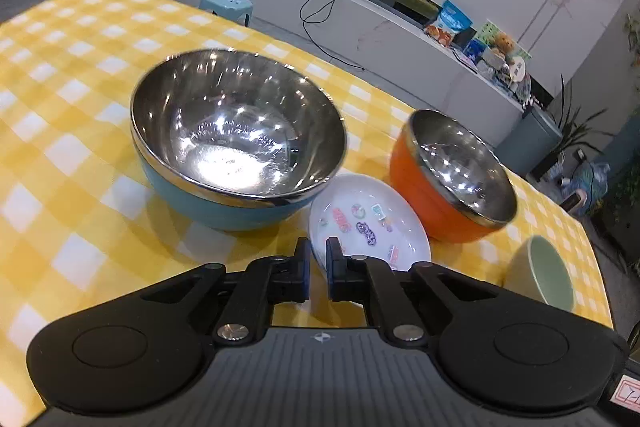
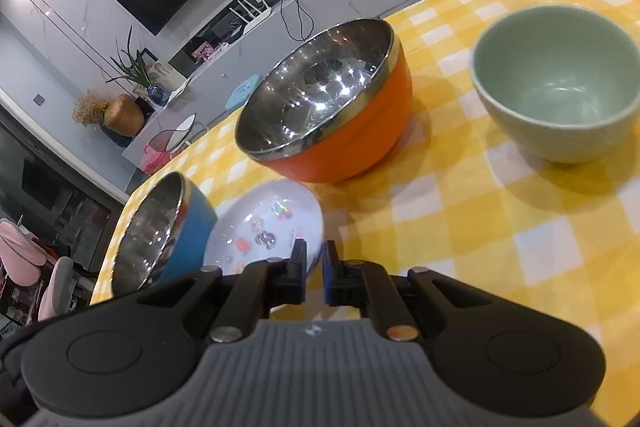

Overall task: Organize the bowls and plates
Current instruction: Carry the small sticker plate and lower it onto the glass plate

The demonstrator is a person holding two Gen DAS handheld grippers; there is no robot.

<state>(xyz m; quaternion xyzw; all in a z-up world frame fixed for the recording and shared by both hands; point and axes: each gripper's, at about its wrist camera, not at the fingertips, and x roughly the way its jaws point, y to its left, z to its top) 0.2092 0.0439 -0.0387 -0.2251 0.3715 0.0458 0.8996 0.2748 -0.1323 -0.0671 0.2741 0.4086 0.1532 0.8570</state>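
Left wrist view: the left gripper (image 1: 317, 269) points down at a slant over the yellow-checked counter (image 1: 60, 75), its jaws drawn almost together on the near left rim of the white plate (image 1: 370, 227), which sits tilted between them. Just beyond the fingertips to the left stands the blue bowl (image 1: 238, 139), steel-lined and upright, its side touching or nearly touching the plate. The orange bowl (image 1: 452, 179) stands to the right of the plate, and the green bowl (image 1: 540, 279) lies at the near right edge of the counter.

Right wrist view: the right gripper (image 2: 314, 267) also angles downward, its jaws nearly closed on the near right rim of the plate (image 2: 264, 223), pinching its edge. The blue bowl (image 2: 160, 231) is close on the left, beside the plate. The orange bowl (image 2: 324, 103) stands just behind the plate, and the green bowl (image 2: 556, 83) sits well apart at the far right on the counter (image 2: 480, 227).
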